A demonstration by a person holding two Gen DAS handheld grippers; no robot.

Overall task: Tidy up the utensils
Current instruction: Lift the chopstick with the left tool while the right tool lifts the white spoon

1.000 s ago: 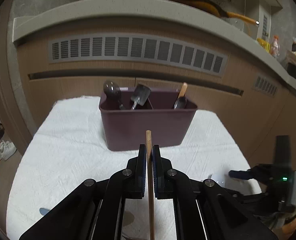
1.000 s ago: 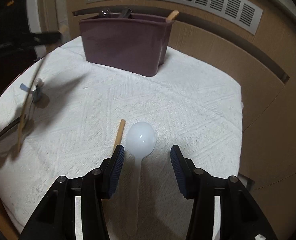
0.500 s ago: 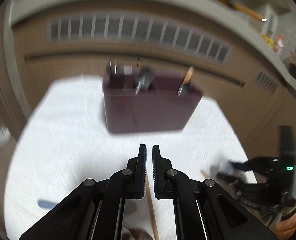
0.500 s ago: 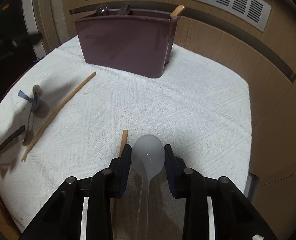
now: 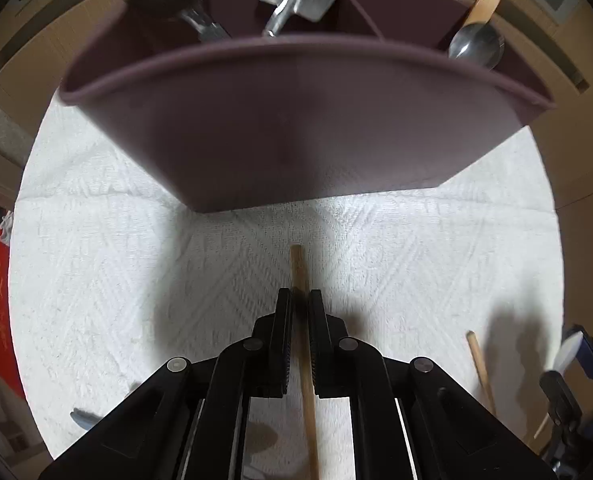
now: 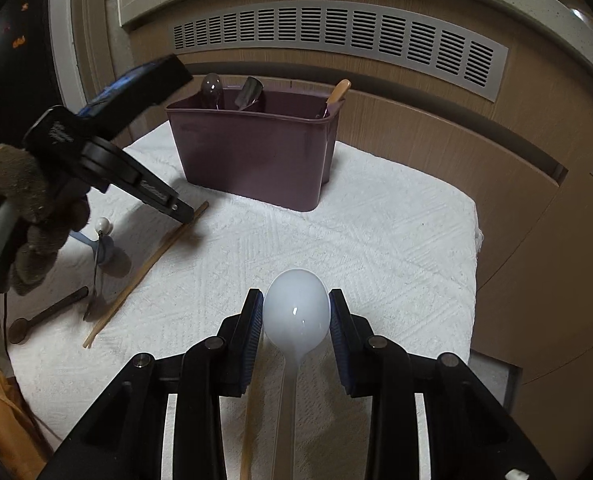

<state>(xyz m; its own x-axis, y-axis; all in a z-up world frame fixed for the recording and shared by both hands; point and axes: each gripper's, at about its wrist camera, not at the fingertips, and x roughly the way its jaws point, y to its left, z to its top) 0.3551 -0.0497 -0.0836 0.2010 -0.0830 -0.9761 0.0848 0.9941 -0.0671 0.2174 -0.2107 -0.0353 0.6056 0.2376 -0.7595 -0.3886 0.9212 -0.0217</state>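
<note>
The white spoon (image 6: 296,312) is smooth and shiny, and the right gripper (image 6: 296,316) squeezes its round bowl above the white cloth (image 6: 396,240). The left gripper (image 5: 299,316) is closed on a thin wooden chopstick (image 5: 302,344) near the purple bin (image 5: 296,132). Only the right view shows a dark spoon (image 6: 44,316) and a gloved hand (image 6: 36,216); the left view peeks into the bin at a metal spoon (image 5: 476,46).

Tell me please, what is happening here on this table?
A person is sorting utensils into a maroon caddy with a gripper in each hand. The right gripper is shut on the bowl of a white plastic spoon. The left gripper is shut on a wooden chopstick whose far end lies on the white towel. A ladle, a small scoop and spoons already stand in the caddy.
</note>
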